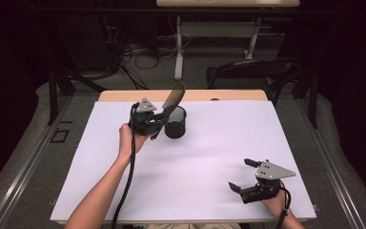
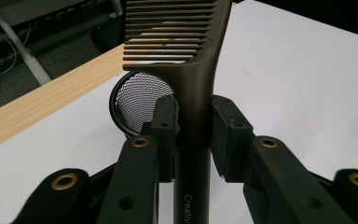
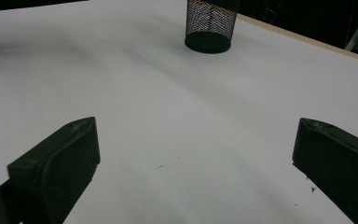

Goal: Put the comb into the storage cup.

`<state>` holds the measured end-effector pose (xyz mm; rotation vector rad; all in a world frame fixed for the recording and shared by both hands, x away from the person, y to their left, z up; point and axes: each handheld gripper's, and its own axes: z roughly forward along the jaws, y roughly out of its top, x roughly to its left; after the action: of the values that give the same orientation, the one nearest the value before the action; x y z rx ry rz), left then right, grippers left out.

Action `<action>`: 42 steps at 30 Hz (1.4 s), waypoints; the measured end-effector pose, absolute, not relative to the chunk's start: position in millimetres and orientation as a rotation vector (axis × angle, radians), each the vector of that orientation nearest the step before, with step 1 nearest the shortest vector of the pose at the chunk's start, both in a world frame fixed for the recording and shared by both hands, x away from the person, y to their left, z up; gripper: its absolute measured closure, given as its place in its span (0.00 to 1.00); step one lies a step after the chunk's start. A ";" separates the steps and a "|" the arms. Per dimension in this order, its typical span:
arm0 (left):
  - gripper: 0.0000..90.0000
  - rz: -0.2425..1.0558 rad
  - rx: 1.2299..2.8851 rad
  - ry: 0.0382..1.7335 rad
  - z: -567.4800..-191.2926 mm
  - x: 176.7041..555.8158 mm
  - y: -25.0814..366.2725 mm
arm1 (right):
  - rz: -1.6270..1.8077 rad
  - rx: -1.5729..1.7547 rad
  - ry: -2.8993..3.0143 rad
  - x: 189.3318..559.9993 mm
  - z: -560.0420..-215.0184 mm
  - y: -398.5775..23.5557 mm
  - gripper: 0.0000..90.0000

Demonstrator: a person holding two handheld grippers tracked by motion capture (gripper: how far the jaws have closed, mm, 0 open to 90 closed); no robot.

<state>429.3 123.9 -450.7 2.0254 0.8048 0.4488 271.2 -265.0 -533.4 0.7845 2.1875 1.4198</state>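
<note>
Two hand-held grippers work over a white worktop (image 1: 195, 162) seen from above, each held in one of a person's hands.

At the far left of the sheet, the left hand-held gripper (image 1: 158, 120) is clamped on the handle of a dark brown wide-tooth comb (image 1: 173, 97). The comb tilts up and away from the gripper, its toothed end rising above the far edge of the worktop. In the left gripper view, the handle of the comb (image 2: 196, 116) runs straight up between the two black jaws, which press it from both sides, and its teeth spread out toward the left at the top of the picture. Pale lettering on the handle is partly cut off at the bottom.

Just beside that gripper, on its right in the high view, stands a black mesh cup (image 1: 175, 122), upright and open at the top. The comb's lower part passes over or against the cup's rim; whether they touch cannot be told. In the left gripper view the cup's round mesh mouth (image 2: 140, 95) shows just behind the left jaw.

Near the front right corner of the worktop, well apart from the cup, the right hand-held gripper (image 1: 246, 175) rests low with its jaws spread wide and nothing between them. In the right gripper view the two black jaws stand far apart over bare white surface, and the mesh cup (image 3: 210, 25) stands far off at the top.
</note>
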 end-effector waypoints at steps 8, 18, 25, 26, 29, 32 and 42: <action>0.81 0.447 2.000 0.821 -448.1 434.4 124.3 | 1.424 0.785 2.179 271.0 -533.4 -266.1 0.00; 0.81 0.443 1.969 0.829 -443.9 440.9 120.9 | 1.424 0.788 2.180 270.6 -533.2 -265.8 0.00; 0.81 0.449 1.950 0.838 -441.3 445.7 118.9 | 1.422 0.786 2.181 270.8 -533.2 -266.1 0.00; 0.81 0.444 1.946 0.838 -441.3 446.6 118.7 | 1.421 0.786 2.180 270.8 -533.2 -266.1 0.00; 0.81 0.445 1.940 0.844 -440.9 448.3 118.8 | 1.422 0.788 2.179 270.7 -533.2 -266.1 0.00; 0.81 0.447 1.929 0.851 -440.7 450.0 119.1 | 1.422 0.789 2.179 270.6 -533.2 -266.2 0.00; 0.81 0.458 1.907 0.862 -439.1 454.7 118.6 | 1.418 0.791 2.181 270.5 -533.0 -266.5 0.00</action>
<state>454.7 118.6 -439.1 1.9066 0.8621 0.4584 270.5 -266.5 -533.0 0.7914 2.1812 1.4183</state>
